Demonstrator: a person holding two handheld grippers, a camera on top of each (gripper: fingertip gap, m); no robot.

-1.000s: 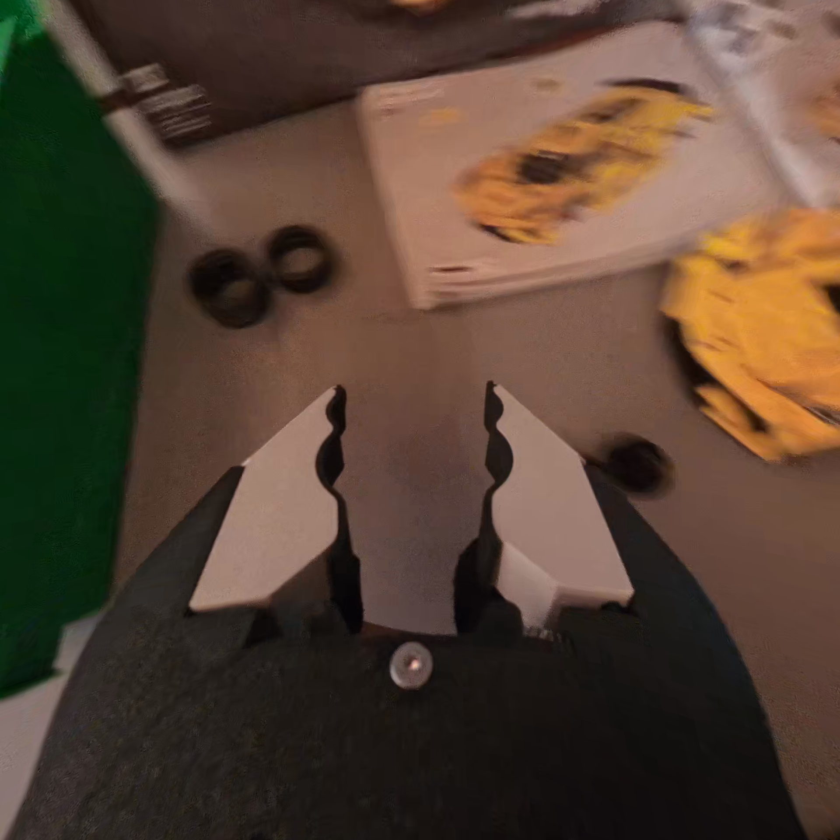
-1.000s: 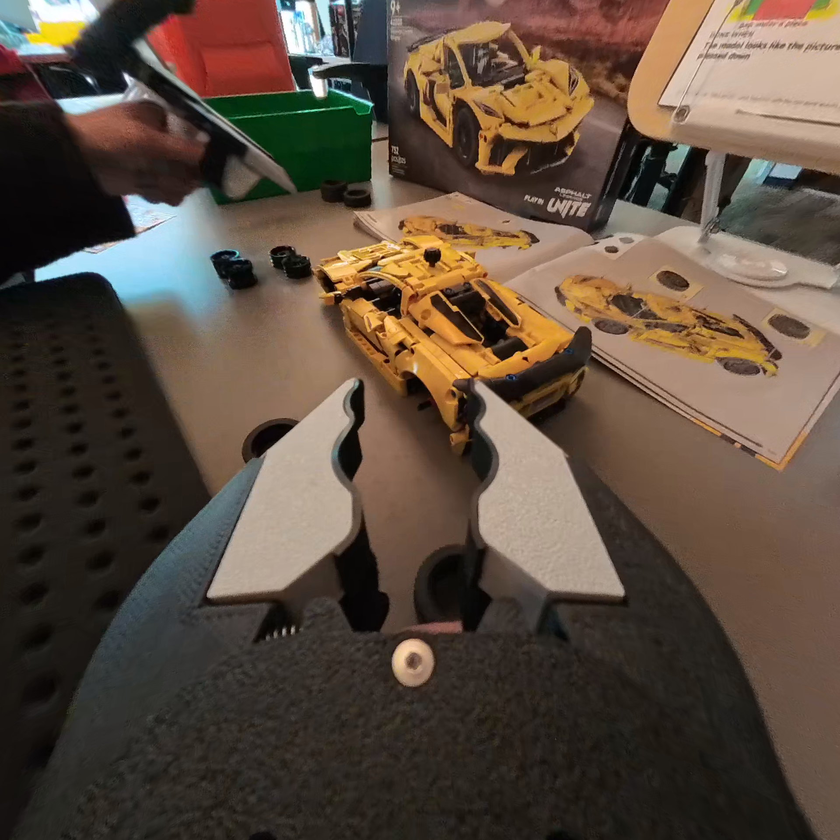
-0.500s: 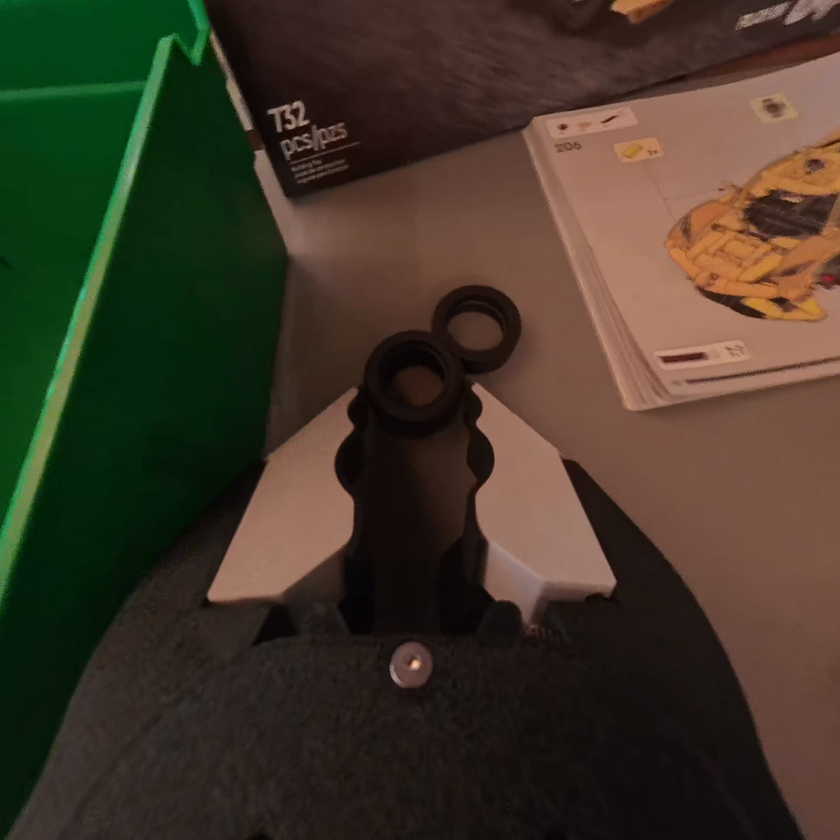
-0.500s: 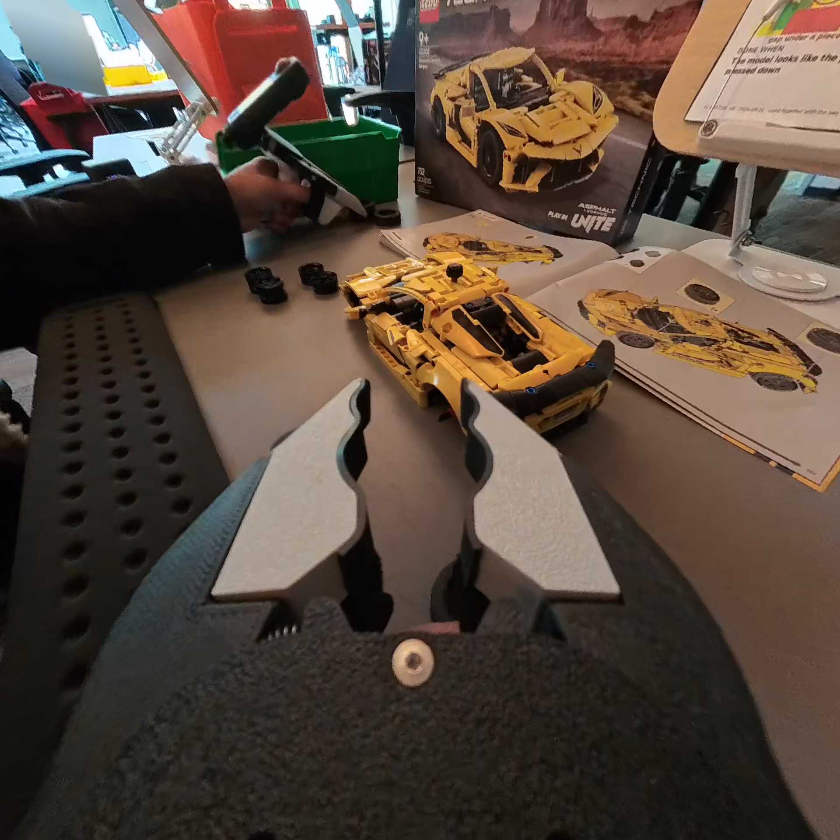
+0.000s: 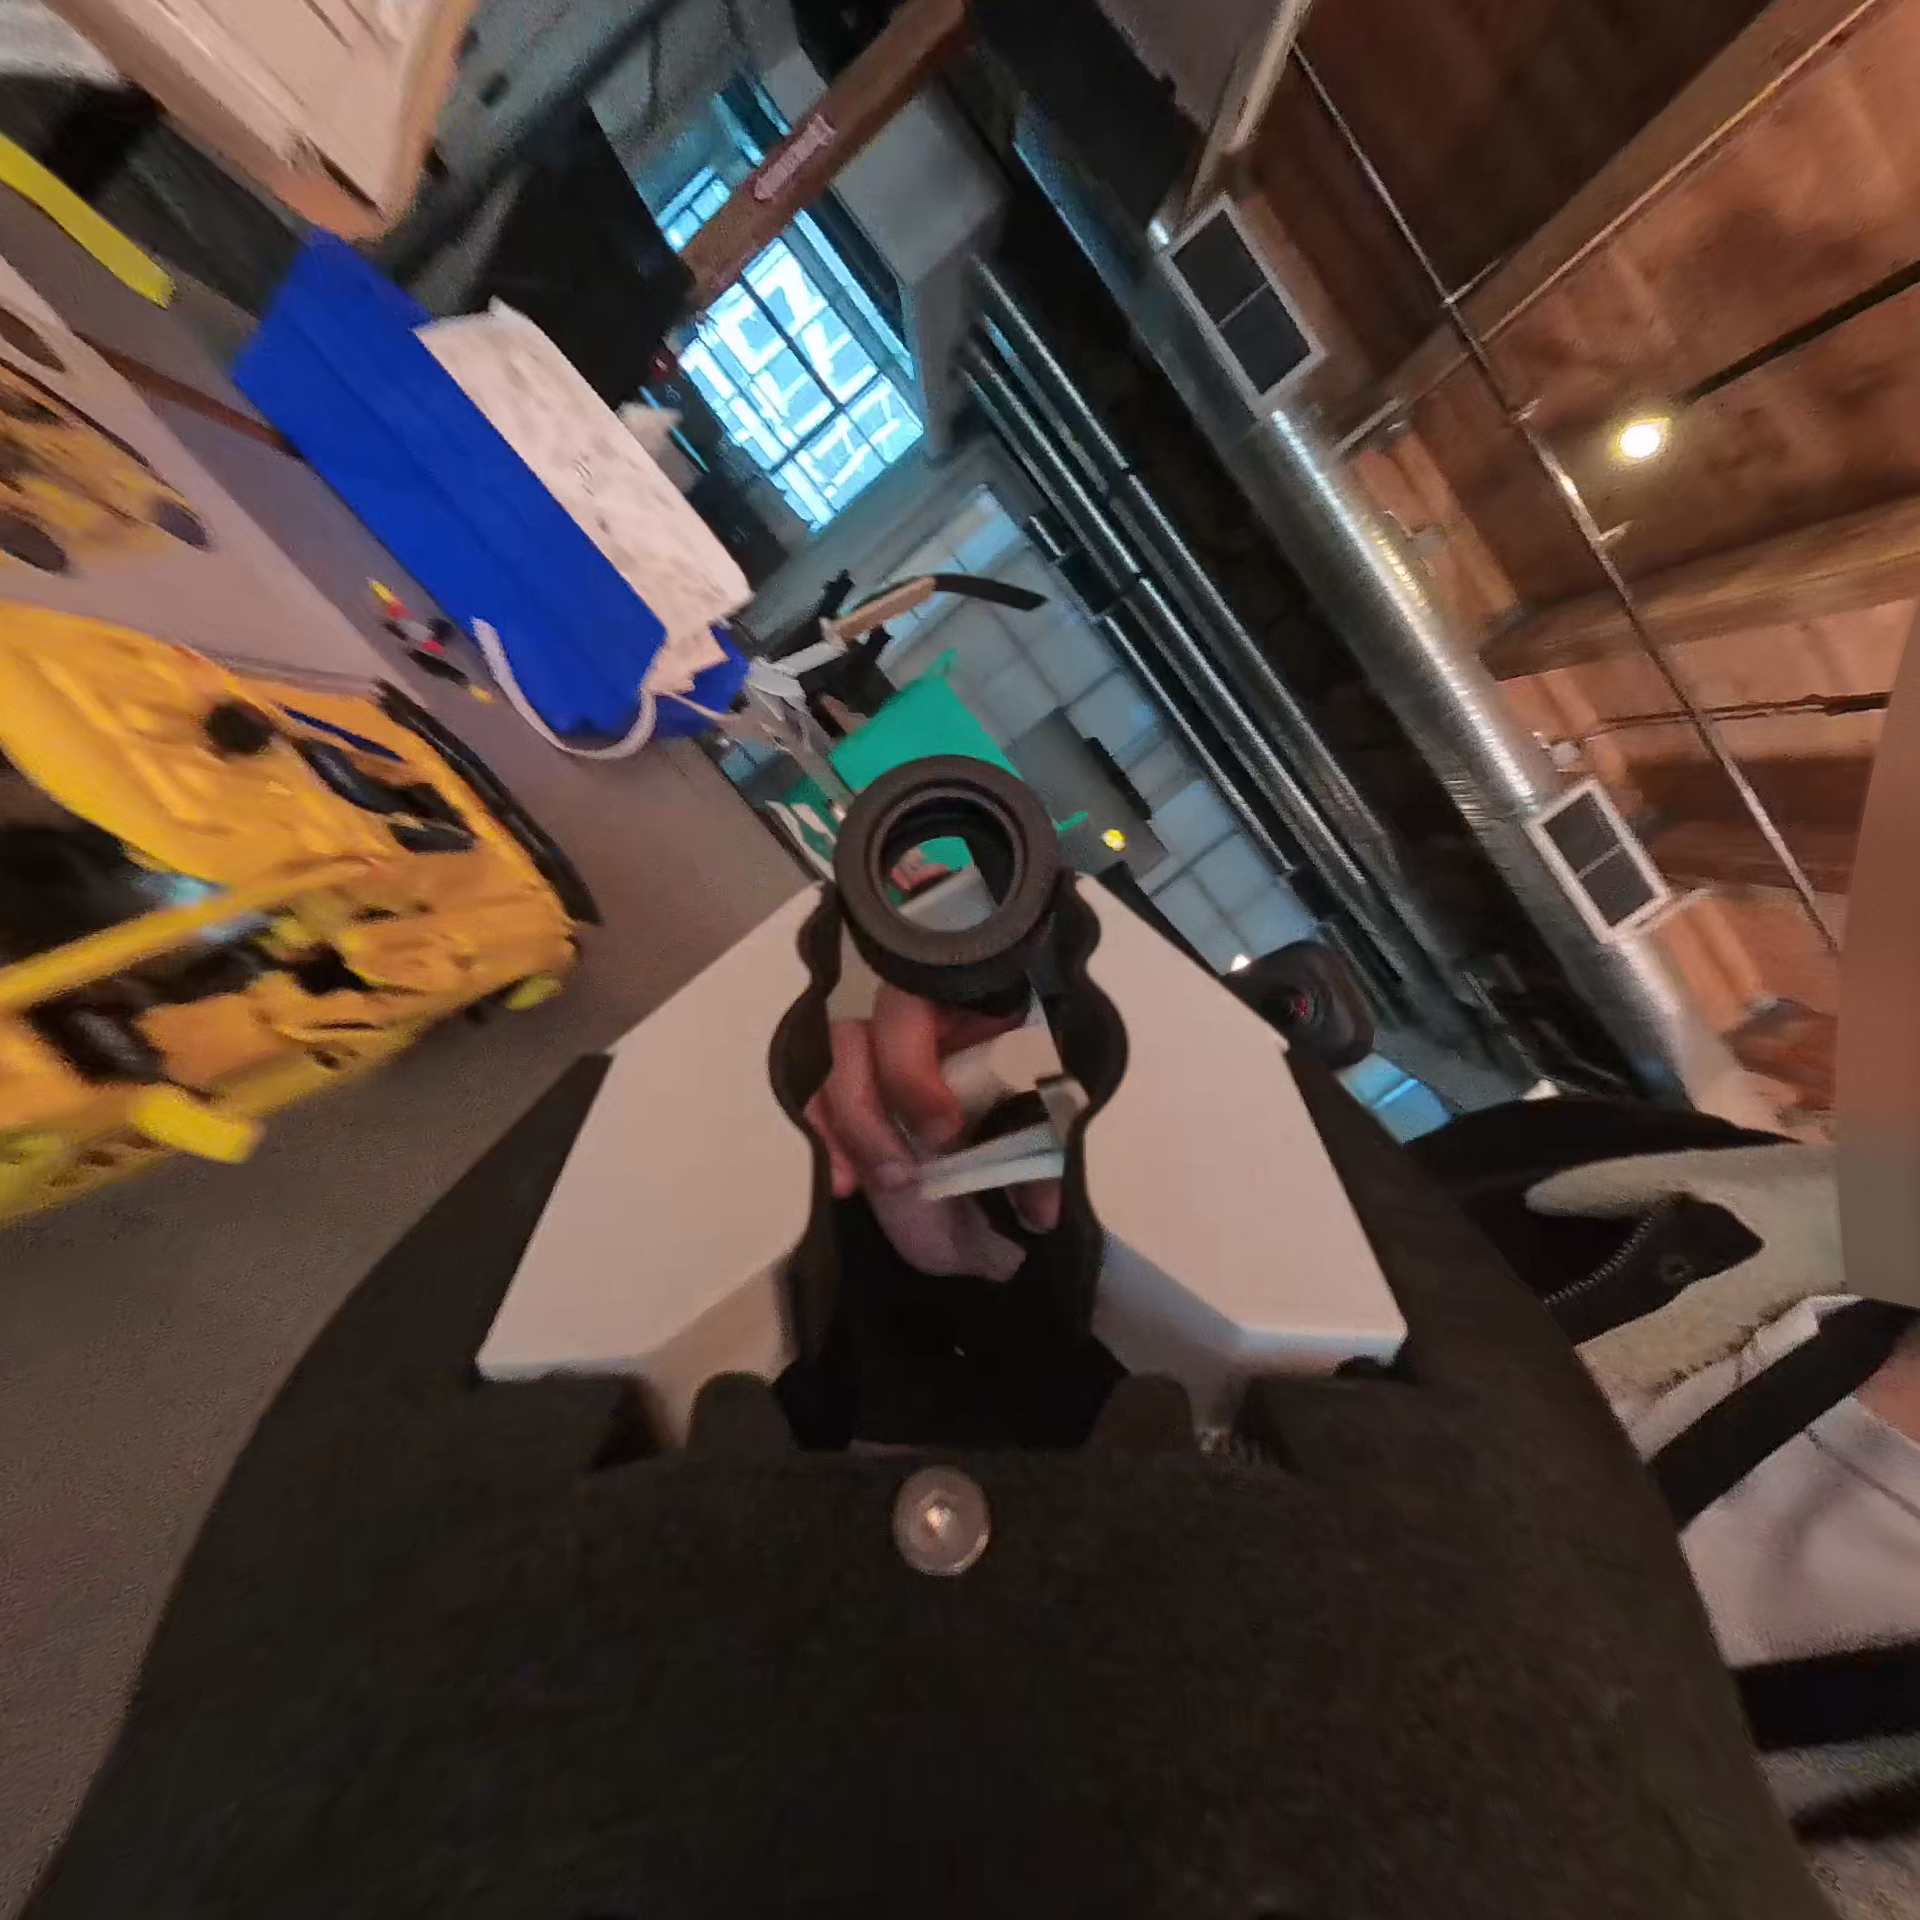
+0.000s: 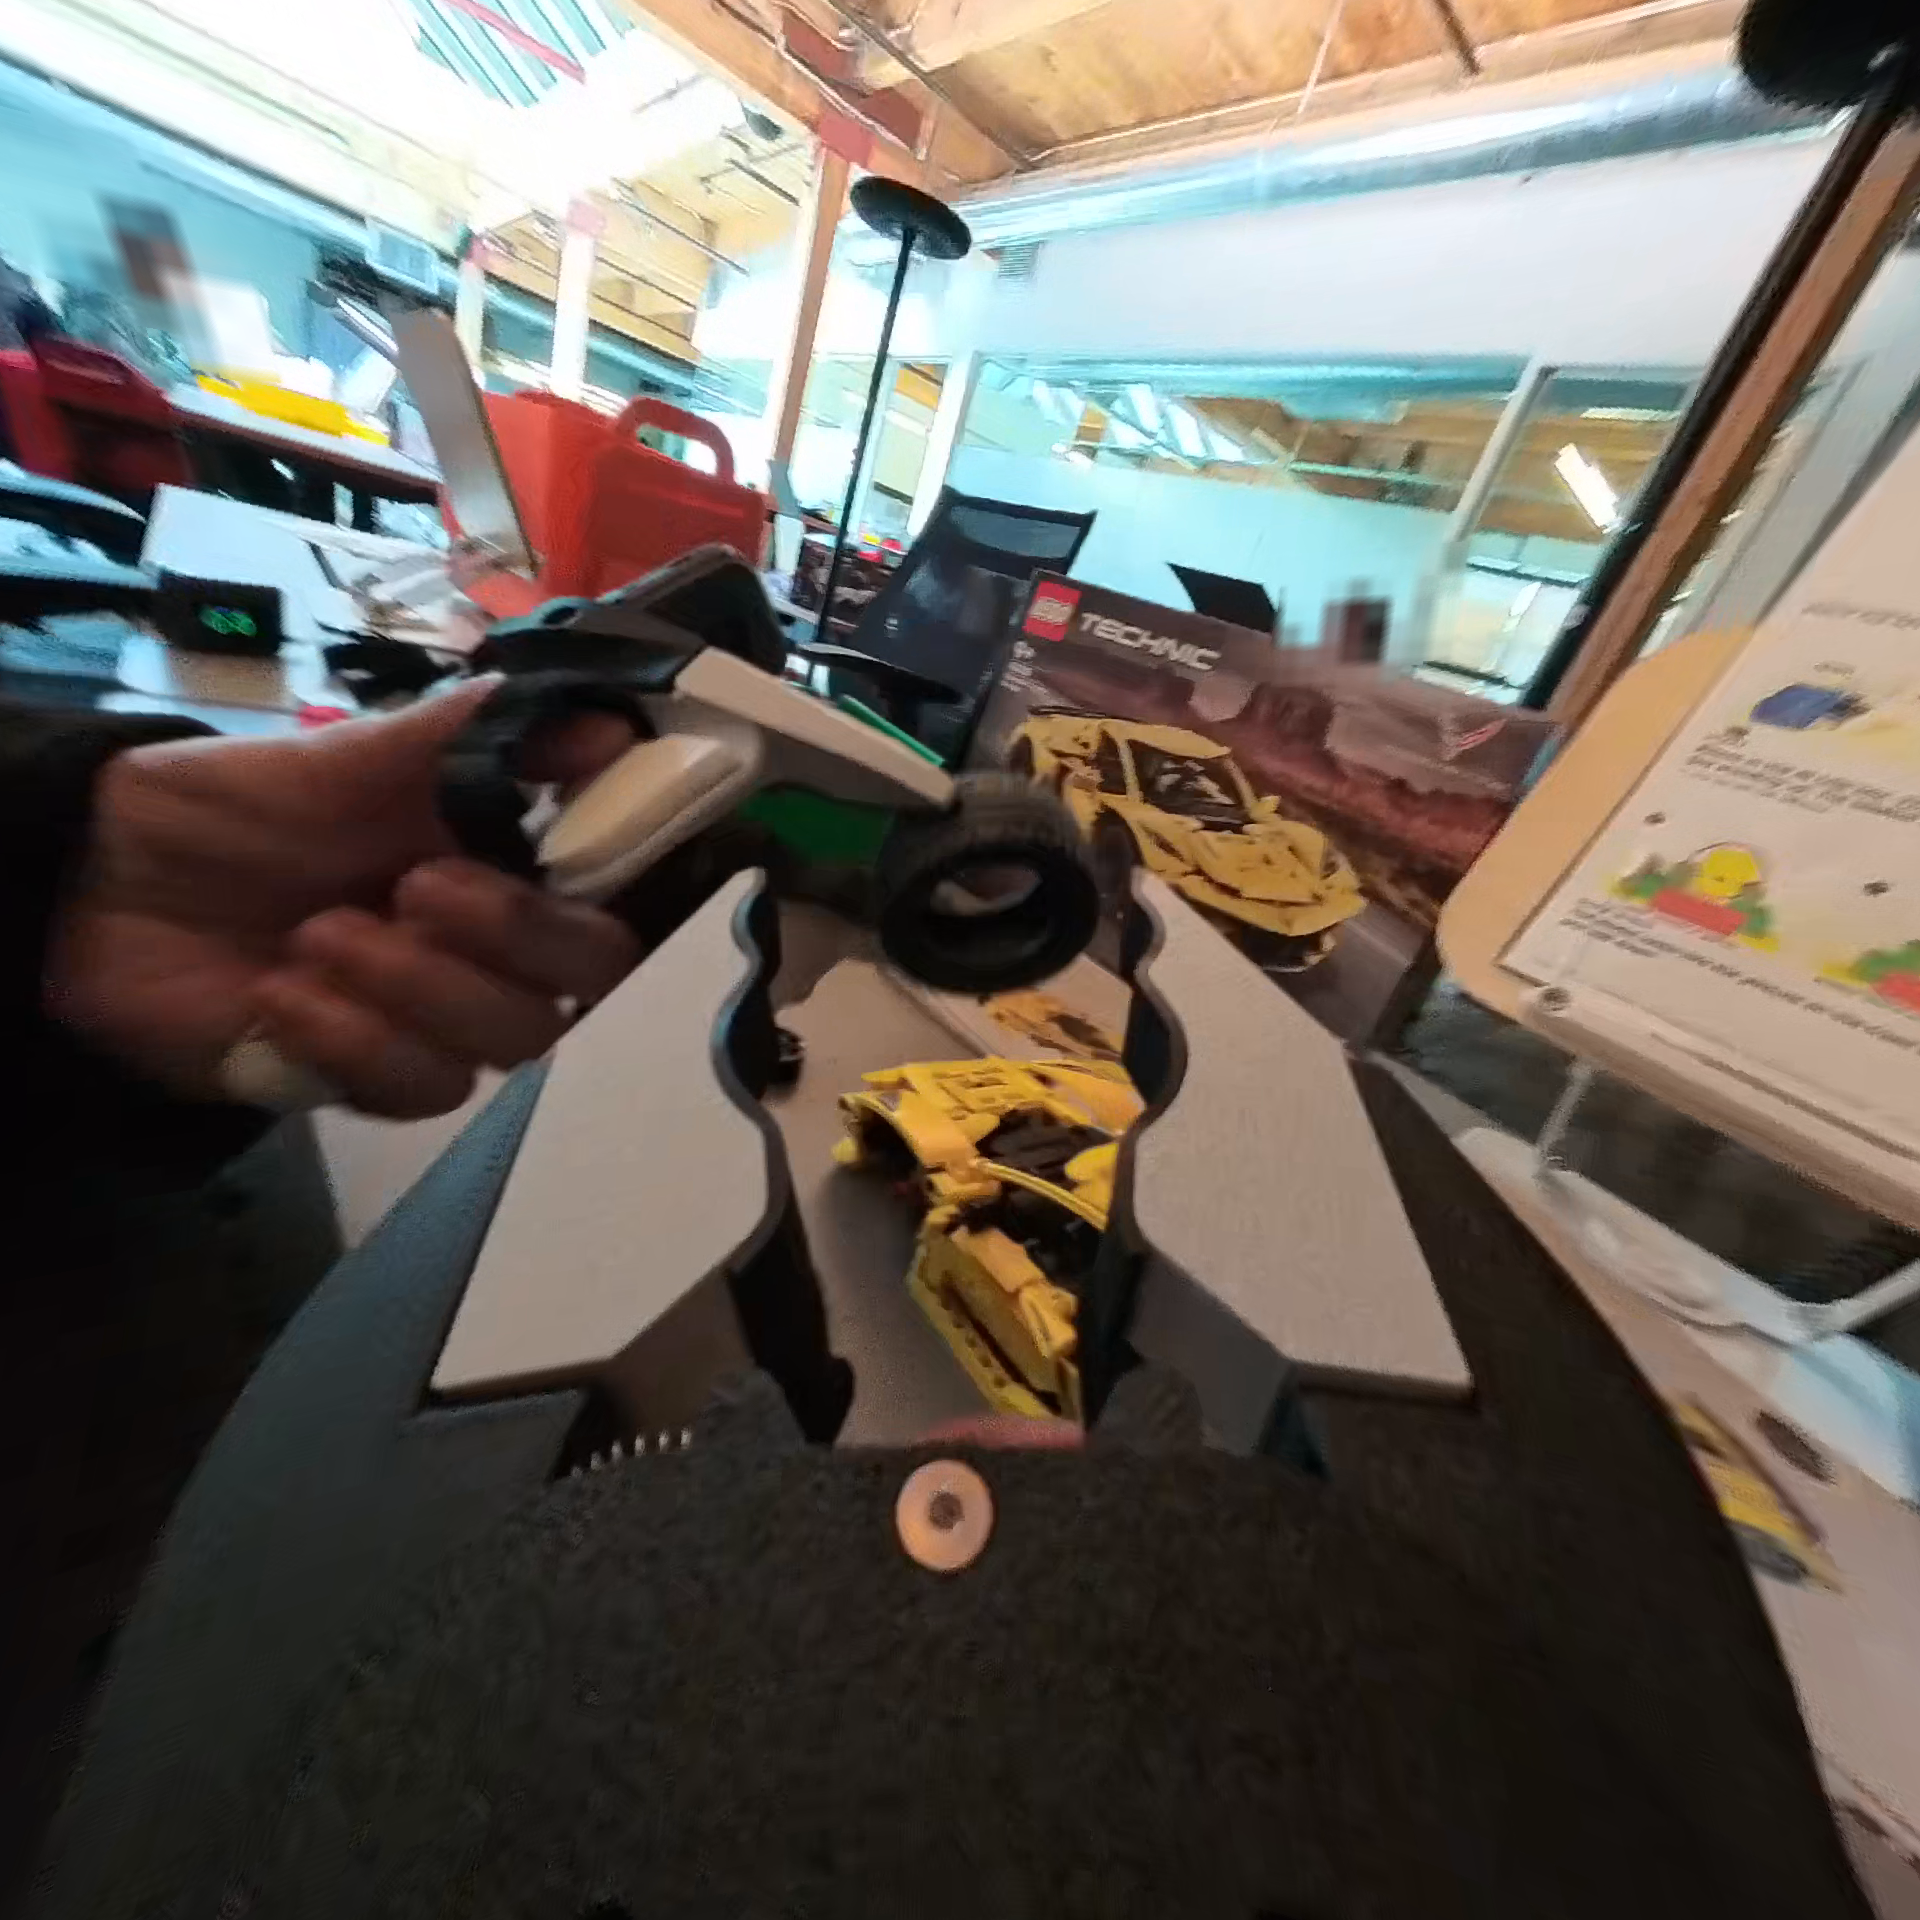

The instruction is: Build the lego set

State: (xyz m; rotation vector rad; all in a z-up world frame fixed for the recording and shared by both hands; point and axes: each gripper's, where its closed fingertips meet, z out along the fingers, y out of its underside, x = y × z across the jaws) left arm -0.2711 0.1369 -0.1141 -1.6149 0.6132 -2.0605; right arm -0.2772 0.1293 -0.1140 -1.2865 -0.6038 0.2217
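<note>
The left gripper (image 5: 945, 914) is clamped on a black rubber tyre (image 5: 948, 883), pinched at the very tips of its fingers and lifted off the table, its open centre facing the left wrist camera. In the right wrist view the same left gripper (image 6: 951, 805) reaches in from the left, held by a hand (image 6: 312, 914) in a dark sleeve, with the tyre (image 6: 987, 904) hanging just beyond the tips of the right gripper (image 6: 945, 935), whose jaws stand apart with nothing between them. Seen through that gap, the yellow lego car (image 6: 997, 1195) sits on the grey table (image 6: 873, 1340), near and below the raised tyre. Farther back, a green bin (image 6: 821, 821) stands mostly hidden behind the left gripper, so its contents cannot be told. To the right of it the set's box (image 6: 1247, 790) stands upright, its front showing the yellow car. A red case (image 6: 613, 499) stands on a far desk at left.
</note>
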